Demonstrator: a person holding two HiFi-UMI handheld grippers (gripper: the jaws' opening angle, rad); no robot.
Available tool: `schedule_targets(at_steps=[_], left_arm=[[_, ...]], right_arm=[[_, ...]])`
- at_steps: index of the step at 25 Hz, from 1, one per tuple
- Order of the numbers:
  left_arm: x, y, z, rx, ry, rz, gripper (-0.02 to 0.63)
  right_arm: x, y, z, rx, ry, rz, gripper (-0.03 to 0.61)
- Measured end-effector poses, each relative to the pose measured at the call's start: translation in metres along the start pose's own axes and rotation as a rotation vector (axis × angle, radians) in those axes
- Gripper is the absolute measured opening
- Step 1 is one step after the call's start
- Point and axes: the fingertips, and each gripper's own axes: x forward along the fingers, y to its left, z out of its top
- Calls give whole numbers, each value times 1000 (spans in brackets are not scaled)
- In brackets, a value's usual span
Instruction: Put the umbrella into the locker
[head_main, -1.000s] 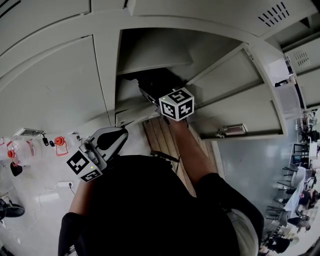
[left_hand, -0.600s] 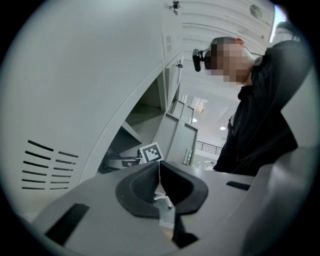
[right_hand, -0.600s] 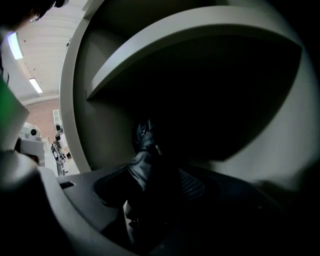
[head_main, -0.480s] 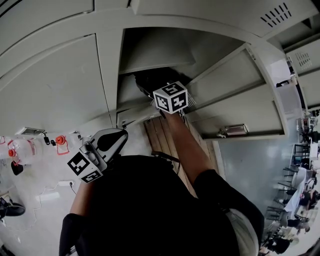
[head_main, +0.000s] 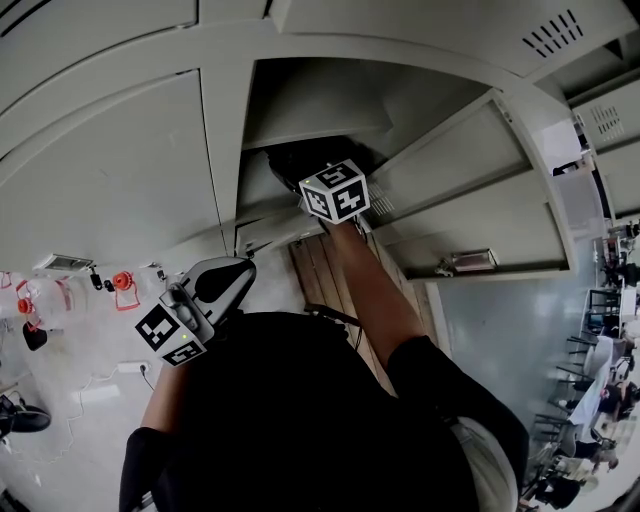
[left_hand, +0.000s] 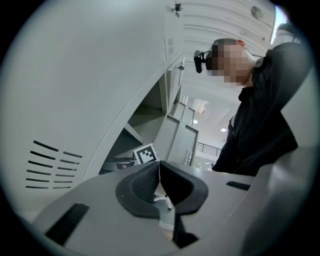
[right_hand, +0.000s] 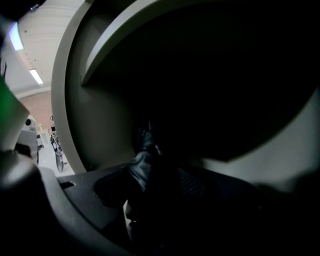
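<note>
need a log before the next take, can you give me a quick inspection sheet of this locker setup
surface: pale floor, wooden slats at locker foot
job's things: locker open; umbrella, black, inside it
clutter: red-tipped items on floor, left
grippers: right gripper clamps umbrella; left gripper shut, empty
cables: thin lead on floor
surroundings: shut lockers; chairs far right

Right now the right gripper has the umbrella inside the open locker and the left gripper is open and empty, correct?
No: the left gripper is empty but shut, jaws meeting with nothing between them, per the left gripper view. The rest holds: the right gripper has the umbrella inside the open locker.
</note>
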Motion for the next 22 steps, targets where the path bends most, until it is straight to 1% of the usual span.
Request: schedule_targets(at_steps=[8,22], left_arm=[[-1,1,-2,-2,7,6,18],[-1,2,-10,-13,13,16,18]], right_arm=[[6,2,-4,1,22,9,244],[17,10,-11,-77,119,30,245]])
